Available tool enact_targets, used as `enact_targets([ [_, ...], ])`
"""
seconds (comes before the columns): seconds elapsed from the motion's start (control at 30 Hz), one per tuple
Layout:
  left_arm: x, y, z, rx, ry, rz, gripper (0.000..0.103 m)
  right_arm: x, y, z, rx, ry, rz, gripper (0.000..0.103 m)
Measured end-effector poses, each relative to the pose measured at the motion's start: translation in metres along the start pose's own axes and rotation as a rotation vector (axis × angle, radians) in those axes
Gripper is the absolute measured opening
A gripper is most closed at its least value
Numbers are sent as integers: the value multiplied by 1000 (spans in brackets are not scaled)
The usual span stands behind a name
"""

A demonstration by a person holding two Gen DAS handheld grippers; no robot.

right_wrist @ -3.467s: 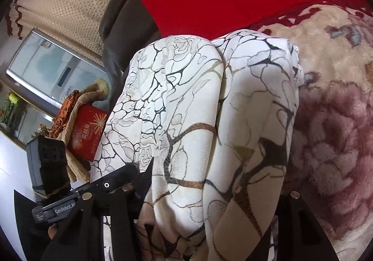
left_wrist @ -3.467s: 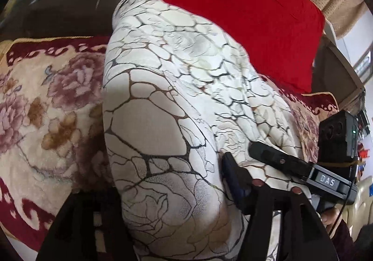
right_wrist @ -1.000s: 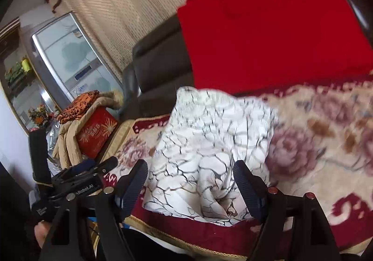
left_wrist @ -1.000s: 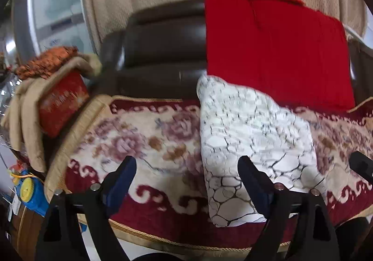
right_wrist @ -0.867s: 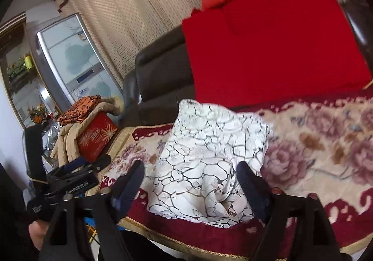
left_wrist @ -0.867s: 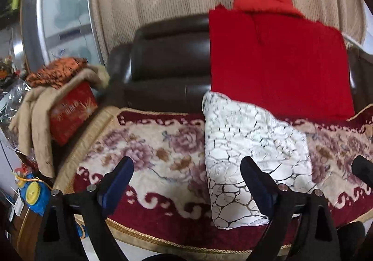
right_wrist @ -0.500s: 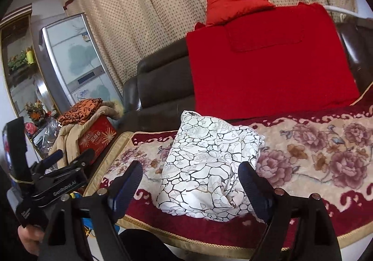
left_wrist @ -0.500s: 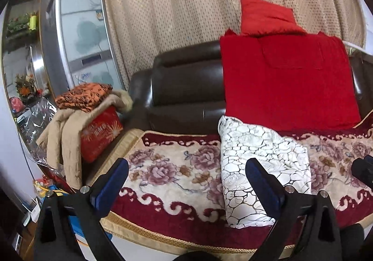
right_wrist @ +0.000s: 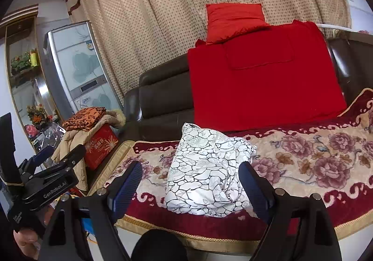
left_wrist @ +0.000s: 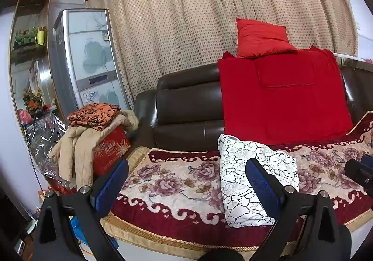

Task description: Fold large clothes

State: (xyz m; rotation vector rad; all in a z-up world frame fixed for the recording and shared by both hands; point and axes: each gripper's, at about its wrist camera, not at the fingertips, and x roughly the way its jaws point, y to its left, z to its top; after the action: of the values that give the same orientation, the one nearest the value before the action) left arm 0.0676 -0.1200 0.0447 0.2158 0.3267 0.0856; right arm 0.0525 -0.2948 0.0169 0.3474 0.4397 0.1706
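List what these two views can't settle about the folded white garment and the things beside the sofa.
- Folded white garment: in the left wrist view a blue finger pad covers its middle; its underside is hidden in both views.
- Red box: lettering too small; a beige coat drapes over it.
- Floor before the sofa: cut off by the gripper frames.

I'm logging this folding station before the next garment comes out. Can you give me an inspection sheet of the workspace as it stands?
Surface: floral sofa cover with maroon border, spread over a dark leather sofa.
Job's things: white crackle-print garment lies folded in a bundle on the cover, touched by neither claw.
Clutter: red blanket draped over the backrest, red cushion on top; beside the sofa a red box under a beige coat and orange patterned cloth.
Grippers: left claw open and empty; right claw open and empty, both clear of the garment.
Cables: nothing seen.
Surroundings: dotted beige curtain, refrigerator, shelving at the far side.
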Motion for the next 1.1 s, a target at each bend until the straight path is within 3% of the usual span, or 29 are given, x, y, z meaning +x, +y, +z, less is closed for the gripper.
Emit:
enact_targets([
  [0.57,-39,27,10,-35,-51,17,100,-34,30,2,-39,-23,7,87],
  [1.1,-35,30,13,-32,-37,37,100,-27,39,0,-56,34,-5,87],
])
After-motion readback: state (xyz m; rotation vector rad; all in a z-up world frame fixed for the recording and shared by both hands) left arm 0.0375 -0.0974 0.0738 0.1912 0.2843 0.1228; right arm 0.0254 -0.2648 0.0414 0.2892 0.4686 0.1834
